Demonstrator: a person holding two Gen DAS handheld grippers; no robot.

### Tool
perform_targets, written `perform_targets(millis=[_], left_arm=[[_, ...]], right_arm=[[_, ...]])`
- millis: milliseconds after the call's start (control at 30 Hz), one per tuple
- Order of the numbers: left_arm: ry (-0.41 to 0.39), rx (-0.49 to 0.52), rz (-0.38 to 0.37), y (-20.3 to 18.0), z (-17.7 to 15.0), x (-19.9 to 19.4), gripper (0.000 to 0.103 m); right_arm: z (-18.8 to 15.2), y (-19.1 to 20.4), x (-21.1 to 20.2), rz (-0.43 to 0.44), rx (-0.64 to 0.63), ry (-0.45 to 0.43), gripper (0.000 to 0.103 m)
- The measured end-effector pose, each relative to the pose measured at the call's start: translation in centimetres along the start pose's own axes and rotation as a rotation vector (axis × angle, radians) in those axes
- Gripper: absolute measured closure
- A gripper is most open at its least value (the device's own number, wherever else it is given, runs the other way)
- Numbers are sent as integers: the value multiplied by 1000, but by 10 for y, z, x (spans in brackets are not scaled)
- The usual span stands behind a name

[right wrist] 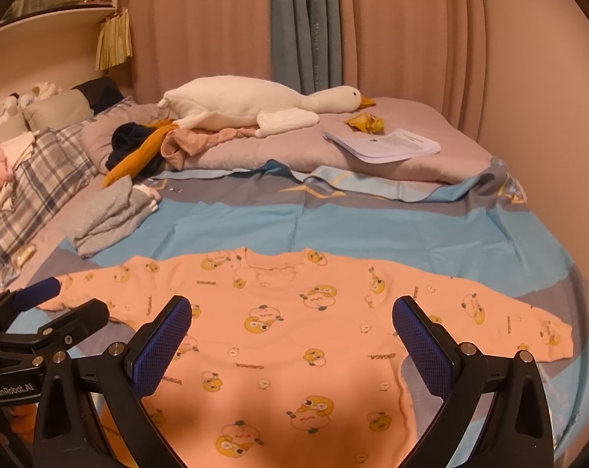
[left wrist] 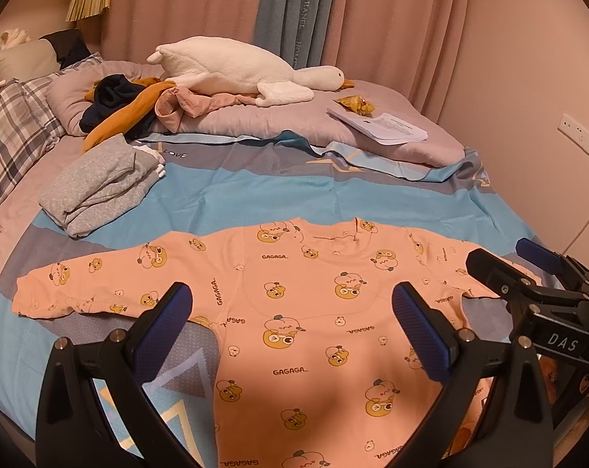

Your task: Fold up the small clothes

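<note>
At the far left of the bed [left wrist: 255, 195], just beside the plaid pillow [left wrist: 9, 132], sits a small stack of folded grey knit clothes [left wrist: 99, 187]; judging by its neat layers, that part of the job looks done. Behind it, a heap of unfolded dark, mustard and pink garments [left wrist: 138, 105] lies on the mauve quilt, partly under a long white plush goose [left wrist: 236, 66], and seems to be what is left to fold.

In front, the peach long-sleeved child's top printed with yellow cartoon ducks [left wrist: 314, 312] lies spread flat on the blue and grey sheet, neckline away from the cameras, hem nearest them. Its left sleeve [left wrist: 99, 280] stretches out straight to the left; no fold has been made in it yet, so this piece appears to be at the very start.

The left claw [left wrist: 292, 323] hovers above the left half of the top's body, its blue-padded fingers spread wide and holding nothing. The right claw [right wrist: 292, 329] hangs just beside it over the right half, likewise spread and empty. The right sleeve [right wrist: 509, 319] runs out flat toward the bed's right edge.

Further back on the right, a stack of printed white papers [right wrist: 384, 142] rests on the quilt near a crumpled yellow wrapper [right wrist: 364, 121].
</note>
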State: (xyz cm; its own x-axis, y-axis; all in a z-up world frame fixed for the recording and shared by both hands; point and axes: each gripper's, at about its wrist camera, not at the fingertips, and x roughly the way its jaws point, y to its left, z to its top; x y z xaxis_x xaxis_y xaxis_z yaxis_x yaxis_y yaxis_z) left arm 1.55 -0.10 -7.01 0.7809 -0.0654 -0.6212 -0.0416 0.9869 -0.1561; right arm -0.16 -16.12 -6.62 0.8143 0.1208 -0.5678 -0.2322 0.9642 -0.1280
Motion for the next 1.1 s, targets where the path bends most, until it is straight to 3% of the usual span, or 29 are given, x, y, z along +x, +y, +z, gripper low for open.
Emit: perform_targets(millis=[1100], left_arm=[[14,-2,-31,0,-4,2,1]], right_arm=[[1,4,-2,7,6,-1,1]])
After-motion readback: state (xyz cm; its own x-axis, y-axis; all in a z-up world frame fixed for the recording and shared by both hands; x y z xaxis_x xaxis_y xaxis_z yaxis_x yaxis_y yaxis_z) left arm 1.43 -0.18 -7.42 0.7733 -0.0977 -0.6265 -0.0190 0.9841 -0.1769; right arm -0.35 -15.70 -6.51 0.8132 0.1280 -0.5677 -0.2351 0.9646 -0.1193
